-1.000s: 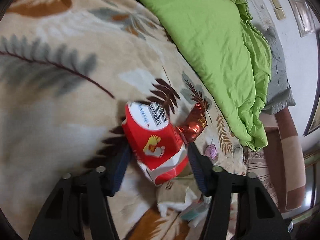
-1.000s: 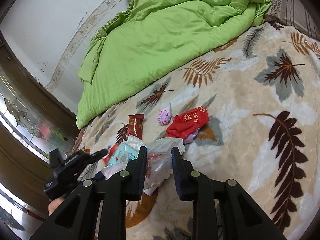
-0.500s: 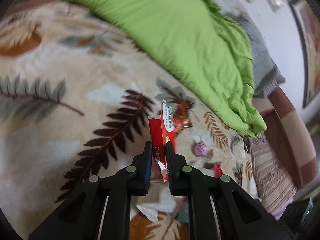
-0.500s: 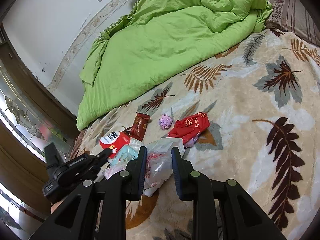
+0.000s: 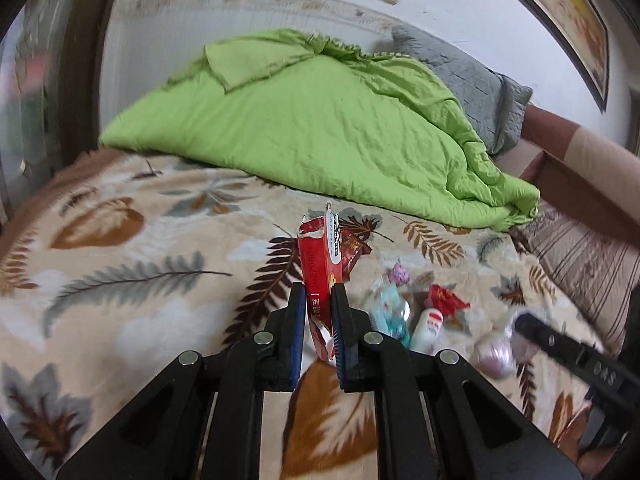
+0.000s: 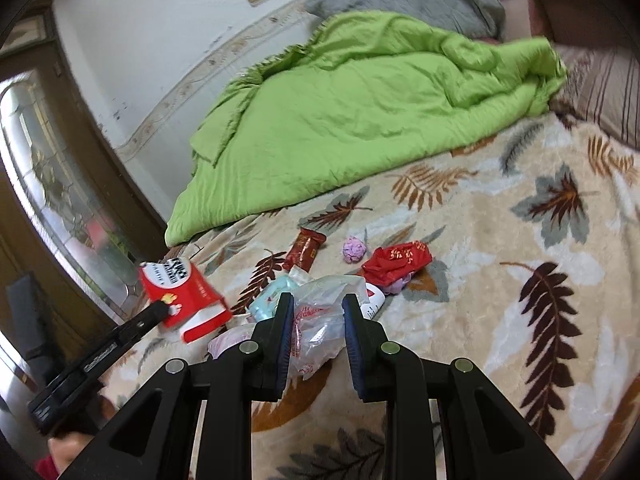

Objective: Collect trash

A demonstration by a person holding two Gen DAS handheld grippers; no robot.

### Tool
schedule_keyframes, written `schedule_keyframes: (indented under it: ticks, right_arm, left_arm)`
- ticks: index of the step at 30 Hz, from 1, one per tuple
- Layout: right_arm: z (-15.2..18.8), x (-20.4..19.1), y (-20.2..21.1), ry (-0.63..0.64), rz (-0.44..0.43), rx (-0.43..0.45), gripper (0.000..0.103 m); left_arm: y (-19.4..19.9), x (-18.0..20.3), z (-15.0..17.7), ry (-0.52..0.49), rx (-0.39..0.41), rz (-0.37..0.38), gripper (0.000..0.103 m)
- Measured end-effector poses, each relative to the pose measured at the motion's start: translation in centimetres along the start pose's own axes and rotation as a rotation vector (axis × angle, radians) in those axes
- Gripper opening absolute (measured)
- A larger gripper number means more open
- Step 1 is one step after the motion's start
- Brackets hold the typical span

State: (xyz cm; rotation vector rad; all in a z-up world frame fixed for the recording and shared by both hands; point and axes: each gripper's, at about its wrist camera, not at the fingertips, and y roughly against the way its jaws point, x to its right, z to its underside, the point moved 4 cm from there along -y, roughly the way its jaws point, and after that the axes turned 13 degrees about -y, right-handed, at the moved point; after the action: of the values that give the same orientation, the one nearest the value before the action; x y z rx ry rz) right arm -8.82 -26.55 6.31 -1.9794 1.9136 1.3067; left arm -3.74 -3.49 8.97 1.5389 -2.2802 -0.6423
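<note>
- Left gripper (image 5: pixel 318 312): jaws clamped on the flattened red carton (image 5: pixel 320 272), carton squeezed edge-on between the pads and held clear of the bed blanket (image 5: pixel 120 272).
- Right gripper (image 6: pixel 318 328): jaws close together on the clear plastic bag (image 6: pixel 320 320); bag looks pinched between the pads, its mouth bunched and not visibly open.
- Step in hand, my read: carton picked, transfer to the bag pending.
- Trash on the blanket: brown snack wrapper (image 6: pixel 305 249), purple ball (image 6: pixel 354 249), crumpled red wrapper (image 6: pixel 396 261), pale blue packet (image 6: pixel 272 295), small white bottle (image 5: pixel 428 324).
- Next move needs: bag mouth opened or presented upward, then carton brought over it and released. Carton is wide; a bunched mouth is the likely snag.
- No bin visible in either view.
</note>
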Motion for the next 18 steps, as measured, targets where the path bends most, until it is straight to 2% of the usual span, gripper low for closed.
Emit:
schedule_keyframes:
  ticks: [4, 8, 18]
  right_arm:
    - [1.2, -0.4, 1.6, 0.046, 0.007, 0.015, 0.026]
    - [2.2, 0.1, 2.9, 0.017, 0.001, 0.012, 0.026]
    - [2.3, 0.7, 3.4, 0.007, 0.023, 0.018, 0.026]
  left_arm:
    - [3.1, 0.8, 1.4, -0.059, 0.032, -0.070, 0.012]
    - [4.1, 1.6, 2.2, -0.112, 0.049, -0.115, 0.012]
    - [4.7, 3.4, 2.5, -0.202, 0.073, -0.152, 0.012]
